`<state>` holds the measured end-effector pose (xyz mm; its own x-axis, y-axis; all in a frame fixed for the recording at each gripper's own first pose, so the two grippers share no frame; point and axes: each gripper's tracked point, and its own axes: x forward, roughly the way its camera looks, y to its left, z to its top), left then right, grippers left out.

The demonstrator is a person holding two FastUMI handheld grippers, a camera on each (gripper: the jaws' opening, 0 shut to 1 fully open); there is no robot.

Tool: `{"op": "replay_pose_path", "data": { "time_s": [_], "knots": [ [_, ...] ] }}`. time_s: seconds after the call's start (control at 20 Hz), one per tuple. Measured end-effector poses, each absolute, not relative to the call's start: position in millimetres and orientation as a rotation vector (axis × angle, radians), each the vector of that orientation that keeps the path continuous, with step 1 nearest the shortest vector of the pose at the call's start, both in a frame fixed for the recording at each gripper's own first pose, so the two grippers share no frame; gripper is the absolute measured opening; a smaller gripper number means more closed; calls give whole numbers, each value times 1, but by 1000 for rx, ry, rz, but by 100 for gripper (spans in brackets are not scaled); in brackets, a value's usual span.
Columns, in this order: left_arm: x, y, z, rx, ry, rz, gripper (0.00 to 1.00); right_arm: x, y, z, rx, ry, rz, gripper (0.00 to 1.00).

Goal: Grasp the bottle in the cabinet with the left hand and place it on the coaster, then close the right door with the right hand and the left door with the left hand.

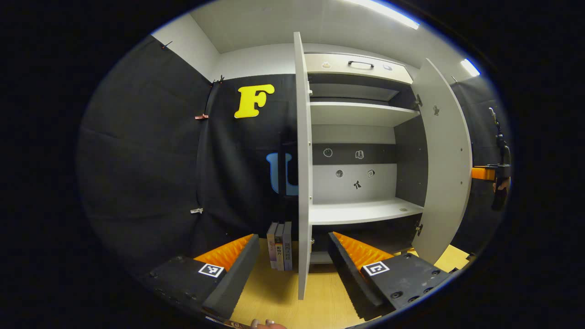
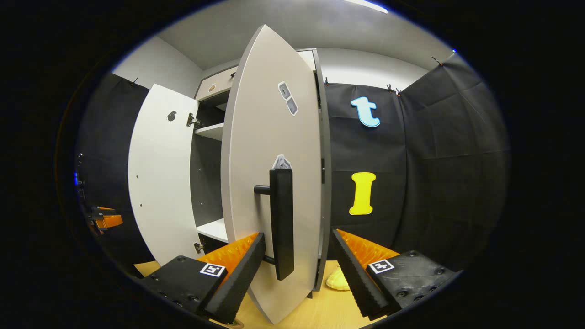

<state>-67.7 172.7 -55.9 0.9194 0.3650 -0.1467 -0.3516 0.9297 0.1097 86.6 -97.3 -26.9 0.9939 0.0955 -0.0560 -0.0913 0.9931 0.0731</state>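
Cabinet (image 1: 361, 137) doors both stand open in the left gripper view: the left door (image 1: 302, 164) is seen nearly edge-on, its lower end hanging between the fingers of the left tongs (image 1: 292, 265), which are spread wide and grasp nothing. The right door (image 1: 445, 160) swings out at the far side, showing its inner face. Between them lie pale shelves (image 1: 361, 211) with a few small stickers on the back panel; I cannot make out a bottle on any shelf that shows, and the lowest compartment is dark and partly masked by the tongs' finger. Three books (image 1: 279, 246) stand upright on the wooden tabletop (image 1: 283, 301) just left of the left door's foot. At the far right edge the other tongs and the hand holding them appear small and distorted. In the right gripper view the right door (image 2: 274, 183) fills the middle, its outer face toward the camera, with a dark bar handle (image 2: 281, 224) standing off it; the right tongs (image 2: 297, 269) are released, fingers spread to either side of the handle's lower end, and I cannot tell whether either touches the door. A pale yellowish object (image 2: 338, 278), perhaps the coaster, peeks from behind the door's lower edge, mostly hidden.
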Motion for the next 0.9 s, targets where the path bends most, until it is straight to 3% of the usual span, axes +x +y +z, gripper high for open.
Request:
{"op": "replay_pose_path", "data": {
  "time_s": [0.45,0.9],
  "knots": [
    [-32,232,-23,53,133,282,94,105,-65,-32,49,52,21,96],
    [-8,229,-20,35,110,133,95,137,20,-70,47,132,157,96]
  ]
}}
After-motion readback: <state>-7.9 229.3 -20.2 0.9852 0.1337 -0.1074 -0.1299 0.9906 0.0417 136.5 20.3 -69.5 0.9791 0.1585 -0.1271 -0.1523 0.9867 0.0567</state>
